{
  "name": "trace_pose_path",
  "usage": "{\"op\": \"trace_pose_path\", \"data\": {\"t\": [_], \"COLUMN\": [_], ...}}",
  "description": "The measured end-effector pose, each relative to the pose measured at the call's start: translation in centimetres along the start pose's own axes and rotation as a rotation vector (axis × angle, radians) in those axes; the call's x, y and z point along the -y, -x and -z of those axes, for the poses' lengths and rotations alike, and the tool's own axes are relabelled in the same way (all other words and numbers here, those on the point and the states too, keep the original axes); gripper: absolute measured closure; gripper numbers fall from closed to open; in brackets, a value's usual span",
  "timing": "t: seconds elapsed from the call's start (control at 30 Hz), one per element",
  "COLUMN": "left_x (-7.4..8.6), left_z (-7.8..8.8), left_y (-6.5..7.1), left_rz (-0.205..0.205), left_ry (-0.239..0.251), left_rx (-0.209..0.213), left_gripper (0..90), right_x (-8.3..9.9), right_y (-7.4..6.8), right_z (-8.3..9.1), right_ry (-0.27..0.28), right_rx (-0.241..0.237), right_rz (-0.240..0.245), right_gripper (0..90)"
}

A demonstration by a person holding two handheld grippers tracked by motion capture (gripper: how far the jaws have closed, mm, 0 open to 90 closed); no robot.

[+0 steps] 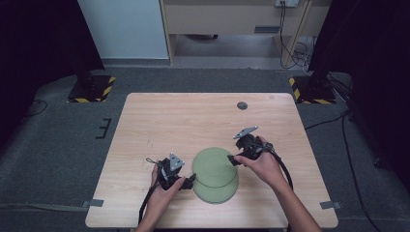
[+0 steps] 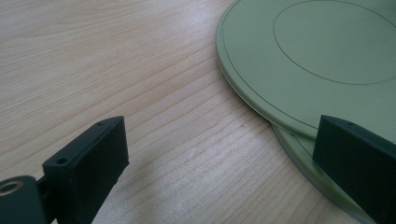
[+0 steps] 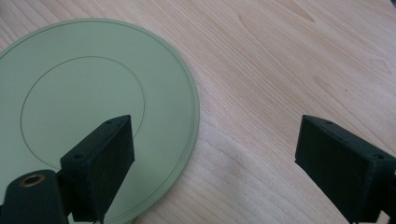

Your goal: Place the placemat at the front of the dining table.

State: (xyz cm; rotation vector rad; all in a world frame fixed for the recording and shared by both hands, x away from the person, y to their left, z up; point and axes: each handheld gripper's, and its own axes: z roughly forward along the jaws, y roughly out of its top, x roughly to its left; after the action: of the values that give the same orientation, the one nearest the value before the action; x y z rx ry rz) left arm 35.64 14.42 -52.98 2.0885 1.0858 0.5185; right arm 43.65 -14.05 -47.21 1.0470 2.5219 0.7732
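Two flat green plates lie overlapped near the front of the wooden table (image 1: 159, 121). The upper plate (image 1: 214, 166) (image 2: 317, 60) (image 3: 93, 107) partly covers the lower plate (image 1: 218, 194) (image 2: 299, 151). My left gripper (image 1: 190, 181) (image 2: 219, 158) is at the plates' left edge and stands open; one jaw hangs over bare wood, the other over the plates' rims. At the upper plate's right edge my right gripper (image 1: 232, 160) (image 3: 215, 158) is open too, with one jaw above the plate and the other above the table. Neither holds anything.
A small round grey cap (image 1: 242, 105) sits in the tabletop at the back right. Grey tape tabs (image 1: 95, 203) (image 1: 329, 205) mark the front corners. Black stands on yellow-and-black striped bases (image 1: 92, 89) (image 1: 312, 89) flank the table's far side.
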Motion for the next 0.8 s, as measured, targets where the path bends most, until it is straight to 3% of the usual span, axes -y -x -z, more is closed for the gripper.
{"op": "trace_pose_path", "data": {"t": [0.3, 0.8], "left_x": [-0.2, -0.6], "left_z": [0.1, 0.2], "left_y": [0.3, 0.2], "left_rz": [-0.004, 0.006], "left_ry": [0.011, 0.02], "left_rx": [0.001, 0.0], "left_gripper": [2.9, 3.6], "right_x": [-0.6, -0.9], "right_y": [0.0, -0.2], "right_z": [-1.4, -3.6], "right_ry": [-0.022, -0.057], "right_rx": [-0.049, -0.136], "right_rz": [0.004, -0.031], "right_gripper": [27.4, 28.1]}}
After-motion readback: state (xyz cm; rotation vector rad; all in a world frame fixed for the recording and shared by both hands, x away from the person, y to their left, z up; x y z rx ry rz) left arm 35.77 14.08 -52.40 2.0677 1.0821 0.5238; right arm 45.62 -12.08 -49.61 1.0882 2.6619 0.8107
